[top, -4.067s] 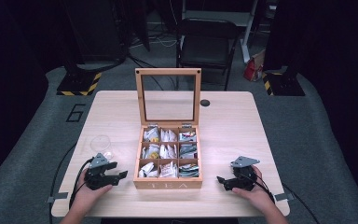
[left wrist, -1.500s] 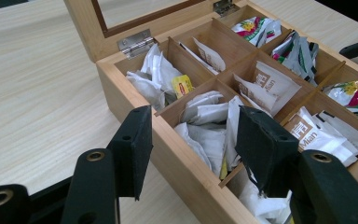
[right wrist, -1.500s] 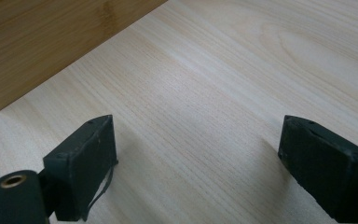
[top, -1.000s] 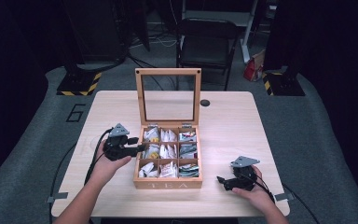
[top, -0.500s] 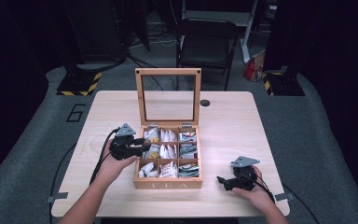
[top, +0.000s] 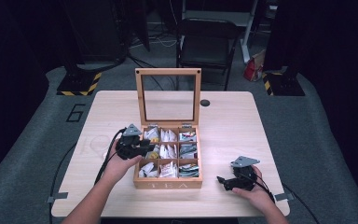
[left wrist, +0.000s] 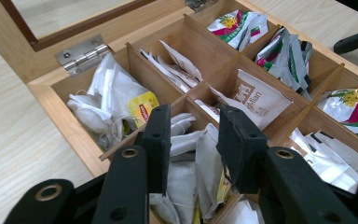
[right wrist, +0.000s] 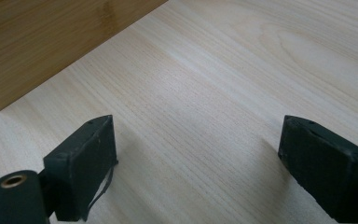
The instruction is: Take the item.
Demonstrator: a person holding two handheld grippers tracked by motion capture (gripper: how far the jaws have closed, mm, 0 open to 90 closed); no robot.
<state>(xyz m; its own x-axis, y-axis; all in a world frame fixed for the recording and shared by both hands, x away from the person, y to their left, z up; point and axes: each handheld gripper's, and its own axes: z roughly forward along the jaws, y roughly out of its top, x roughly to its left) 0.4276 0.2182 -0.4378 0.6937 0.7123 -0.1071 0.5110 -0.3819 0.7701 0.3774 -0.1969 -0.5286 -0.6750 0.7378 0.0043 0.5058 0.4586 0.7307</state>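
Note:
A wooden tea box [top: 168, 184] stands mid-table with its glass lid [top: 168, 95] upright and several compartments of tea bags. My left gripper [top: 143, 148] reaches over the box's left column. In the left gripper view its jaws have just been closing and stand part-way apart around white tea bags [left wrist: 193, 154] in one compartment [left wrist: 70, 135]; a gap still shows beside the pads. In the neighbouring compartment lie white bags with a yellow tag [left wrist: 142, 105]. My right gripper [top: 221, 181] rests open on the table right of the box, with bare wood between its jaws [right wrist: 196, 154].
The pale wooden table [top: 233, 121] has free room on both sides of the box. A small black round thing [top: 205, 102] lies behind the lid. A black chair [top: 207, 42] stands beyond the far edge. The box's side wall [right wrist: 51, 37] is close to my right gripper.
My left gripper has gone from the table's front left up to the box, then further right over its left column, with the jaws narrower. The right gripper has stayed put.

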